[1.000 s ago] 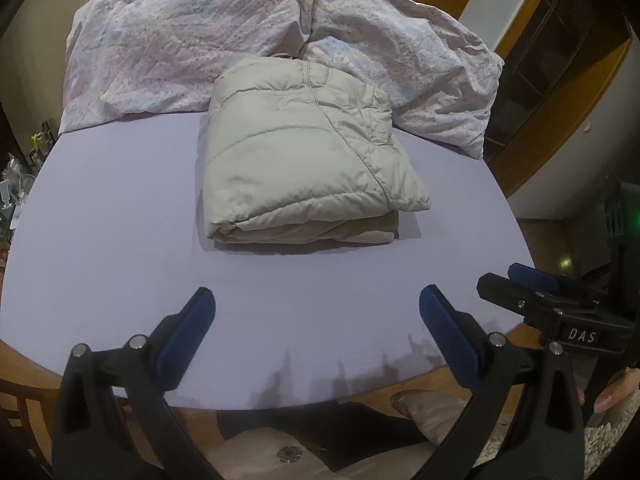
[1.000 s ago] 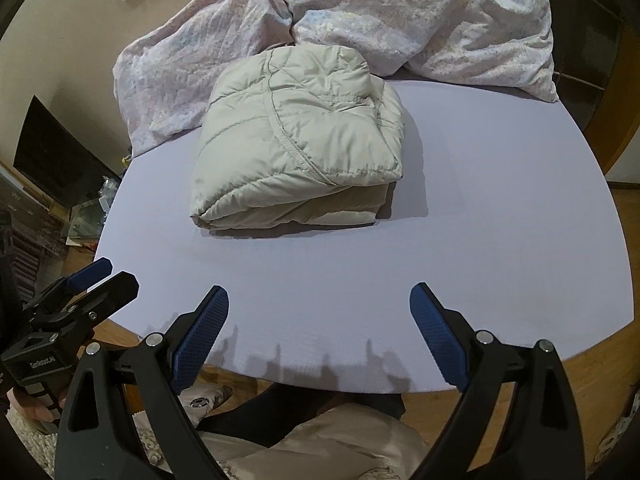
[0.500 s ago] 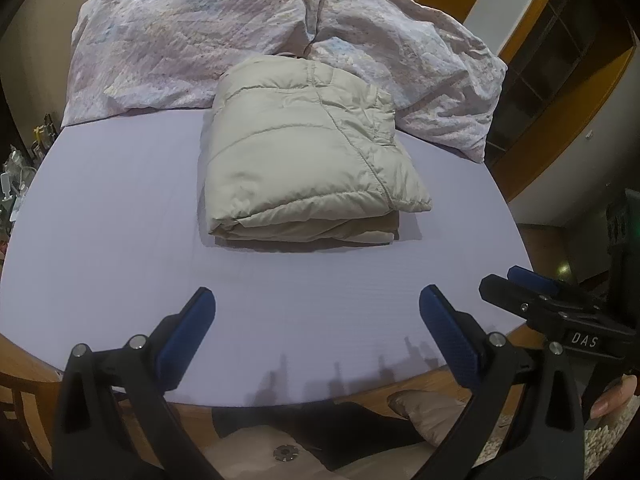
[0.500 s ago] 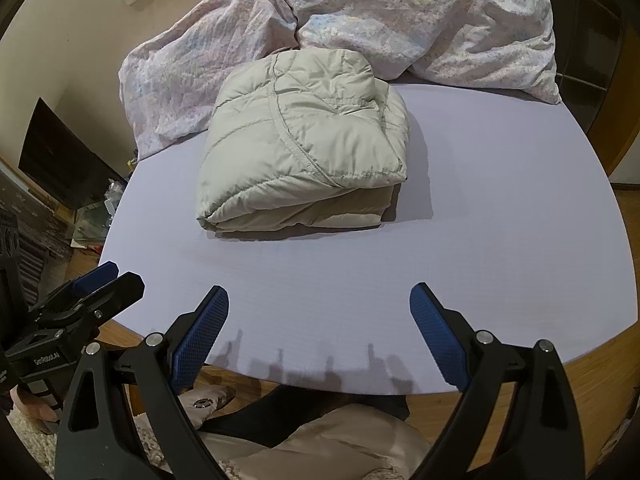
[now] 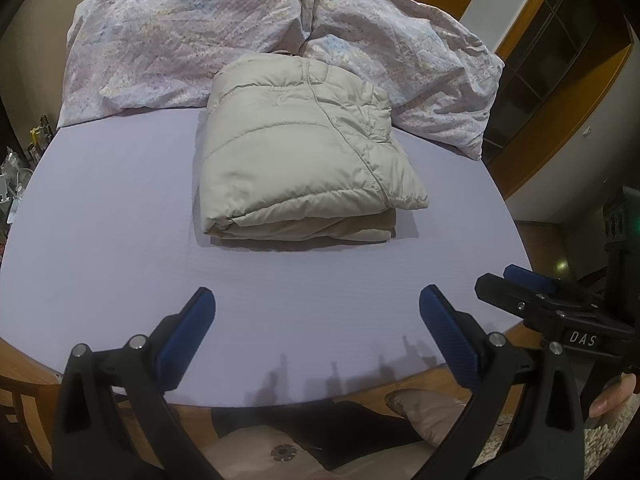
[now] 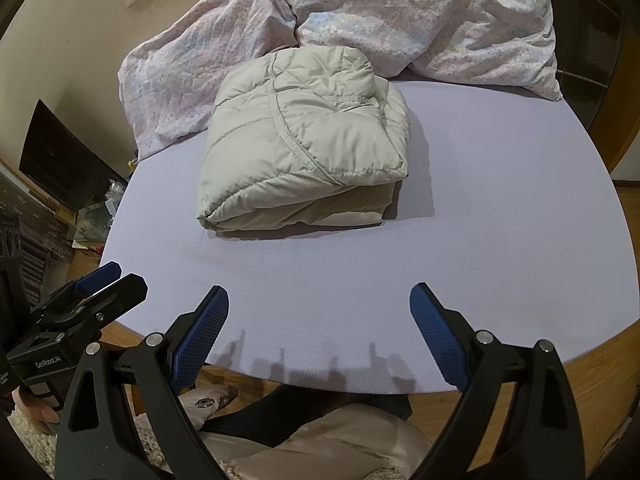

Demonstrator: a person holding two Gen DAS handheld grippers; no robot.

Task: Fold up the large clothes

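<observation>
Risk: rebound. Beige quilted puffer jacket (image 5: pixel 304 152), folded into a thick bundle, lies on the lavender-covered round surface (image 5: pixel 100 240), ahead of both pairs of fingers and well apart from them. Left gripper (image 5: pixel 316 332) and right gripper (image 6: pixel 318 326) spread wide, holding nothing. Padding is springy; top flap could lift or slide open unpressed. Crumpled floral duvet (image 5: pixel 180 48) touching behind may drag it

Bare lavender bedsheet (image 5: pixel 120 220) is lying open ahead of both wide-spread grippers; the folded beige puffer jacket (image 5: pixel 304 152) and crumpled floral quilt (image 5: pixel 180 40) are blocking farther ahead.
</observation>
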